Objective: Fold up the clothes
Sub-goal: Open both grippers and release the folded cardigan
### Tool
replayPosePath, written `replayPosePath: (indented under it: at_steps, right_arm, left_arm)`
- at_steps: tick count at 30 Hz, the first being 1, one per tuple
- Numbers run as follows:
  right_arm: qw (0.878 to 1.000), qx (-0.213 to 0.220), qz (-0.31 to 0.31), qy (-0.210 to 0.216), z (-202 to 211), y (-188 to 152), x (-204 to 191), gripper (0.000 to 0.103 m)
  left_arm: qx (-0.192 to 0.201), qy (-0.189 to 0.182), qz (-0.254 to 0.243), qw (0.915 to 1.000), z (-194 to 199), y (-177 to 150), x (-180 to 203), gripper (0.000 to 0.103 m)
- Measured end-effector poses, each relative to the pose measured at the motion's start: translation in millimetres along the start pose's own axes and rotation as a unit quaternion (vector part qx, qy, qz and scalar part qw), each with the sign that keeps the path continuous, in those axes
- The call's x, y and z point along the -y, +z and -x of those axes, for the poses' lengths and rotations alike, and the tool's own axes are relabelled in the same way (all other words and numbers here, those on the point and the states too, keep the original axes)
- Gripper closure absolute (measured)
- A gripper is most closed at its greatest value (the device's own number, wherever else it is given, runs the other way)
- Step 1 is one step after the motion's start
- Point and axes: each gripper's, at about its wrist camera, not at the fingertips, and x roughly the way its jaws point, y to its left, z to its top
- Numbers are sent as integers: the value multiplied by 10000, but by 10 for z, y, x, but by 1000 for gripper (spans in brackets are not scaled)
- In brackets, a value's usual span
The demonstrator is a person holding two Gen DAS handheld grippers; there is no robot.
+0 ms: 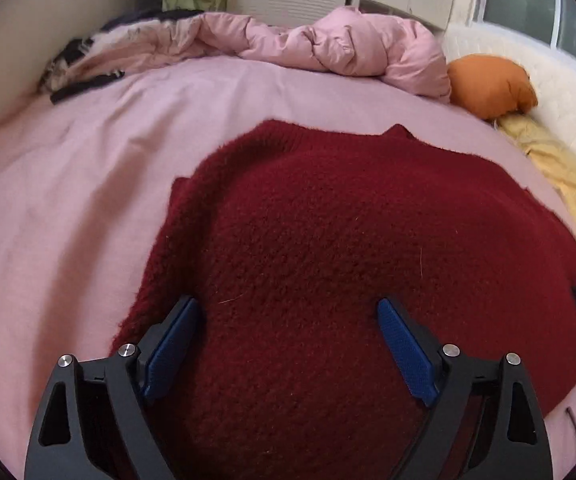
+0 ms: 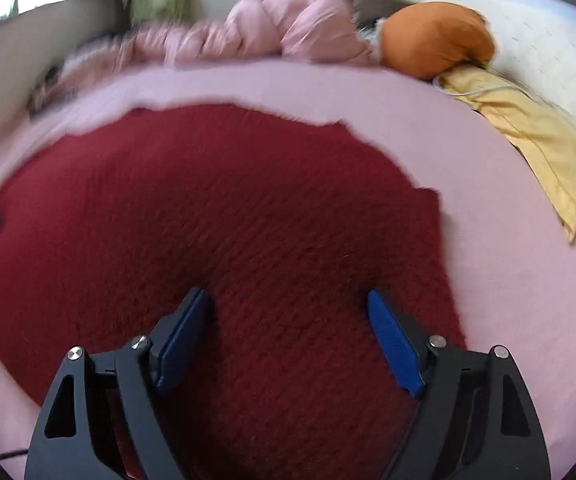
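Both tools gape over red sweater [image 1: 328, 240].

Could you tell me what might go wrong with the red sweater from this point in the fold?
1. Both the left hand-held gripper and the right hand-held gripper are open over the red sweater, holding nothing; the thick, fuzzy knit may bunch or slip when pinched.
2. The yellow cloth and orange cushion lie near the sweater's right side, so a wide sweep could snag them.
3. The right wrist view is blurred, so aim may be off.
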Motion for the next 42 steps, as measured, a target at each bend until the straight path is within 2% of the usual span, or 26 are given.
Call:
replayPosePath:
  at_steps: [2,4,6,8,9,11,12,18,21,23,37,42]
  right_arm:
    - [9996,-221,-102,-149,113,120,-1,22]
    - [9994,201,-265,-60,369,149,-23,21]
    - [9989,414,-194,48,478,92,-90,21]
    - [9998,-15,-166,-59,266,-55,-117,21]
    - [9996,-168,-190,-89,151,-146,-111,14]
    - [9995,197,-212,-89,163,-280,-106,12]
    - [9995,226,-180,-127,189,-293,-126,12]
    - [9994,293,-148,-132,254,-346,-142,11]
    - [9994,297,-99,-178,208,-329,-99,10]
    - [9992,345,-90,-167,102,-286,-65,10]
    - [9984,546,-129,1,43,-249,-50,3]
    - [9981,587,-144,74,45,-250,-40,1]
  left_arm:
    - [136,59,94,9998,149,46,47,18]
    - [397,-103,1,9992,311,42,144,18]
    - [210,-46,-65,9997,259,-46,181,13]
    - [28,-28,-31,10000,124,-131,147,10]
    - [15,-42,-27,10000,84,-169,132,5]
    - [6,-57,-27,10000,18,-238,106,4]
    - [50,-29,-50,10000,29,-255,110,3]
    - [257,-15,-104,9996,128,-363,101,2]
    - [287,30,-139,9995,93,-308,135,2]
    - [270,58,-160,9995,40,-263,169,1]
    - [260,98,-222,9994,26,-221,199,1]
    - [253,259,-334,9988,9,-233,256,1]
